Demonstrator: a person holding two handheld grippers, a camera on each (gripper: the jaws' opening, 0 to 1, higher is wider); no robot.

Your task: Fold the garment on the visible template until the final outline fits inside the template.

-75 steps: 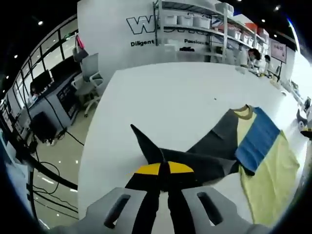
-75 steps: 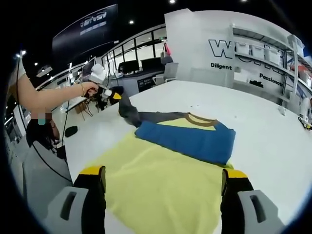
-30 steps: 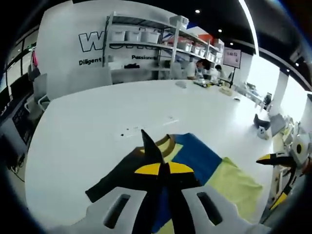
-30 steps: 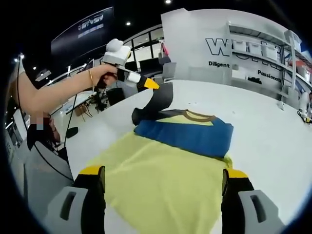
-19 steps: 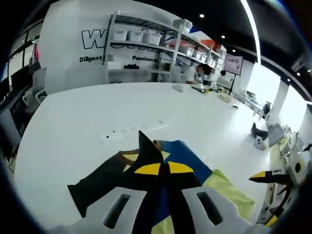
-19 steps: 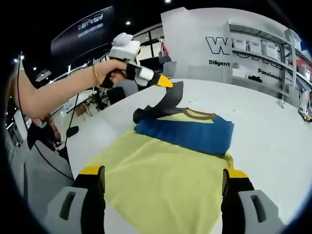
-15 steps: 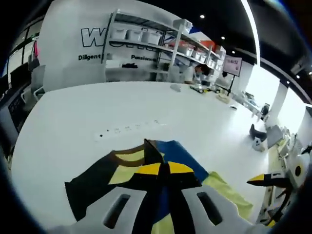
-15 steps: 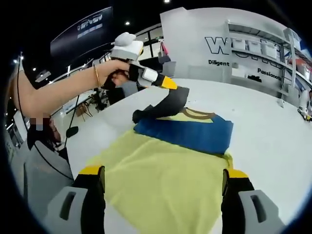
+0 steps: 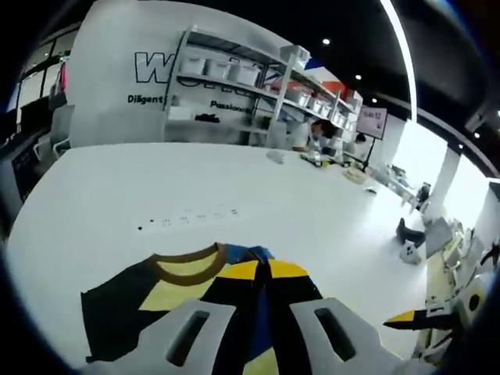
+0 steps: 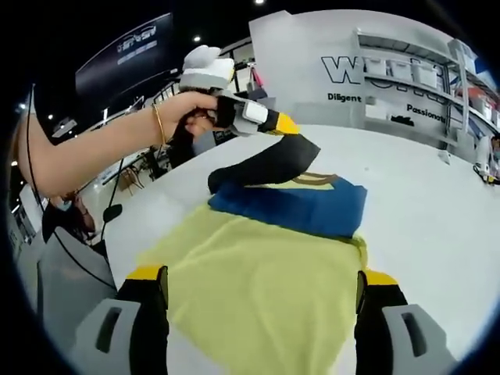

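Observation:
A yellow shirt (image 10: 258,273) with a blue chest band (image 10: 297,207), a brown collar (image 10: 316,181) and dark grey sleeves lies on the white table (image 10: 422,211). My left gripper (image 10: 287,125), held by a hand, is shut on one dark sleeve (image 10: 266,168) and holds it lifted over the chest band. In the left gripper view the left gripper (image 9: 262,273) has its jaws together on dark cloth, above the collar (image 9: 187,262) and the grey shoulder (image 9: 117,312). My right gripper (image 10: 262,312) stands wide open over the yellow hem, touching nothing.
Shelves with white bins (image 9: 234,70) and a lettered wall stand behind the table (image 9: 234,180). People (image 9: 320,133) sit at its far end. A row of small dark marks (image 9: 187,215) lies beyond the collar. Desks and chairs (image 10: 156,156) are off the table's left side.
The left gripper has carried the dark sleeve up from the table's left side and across over the shirt's chest. The right gripper has stayed open over the hem.

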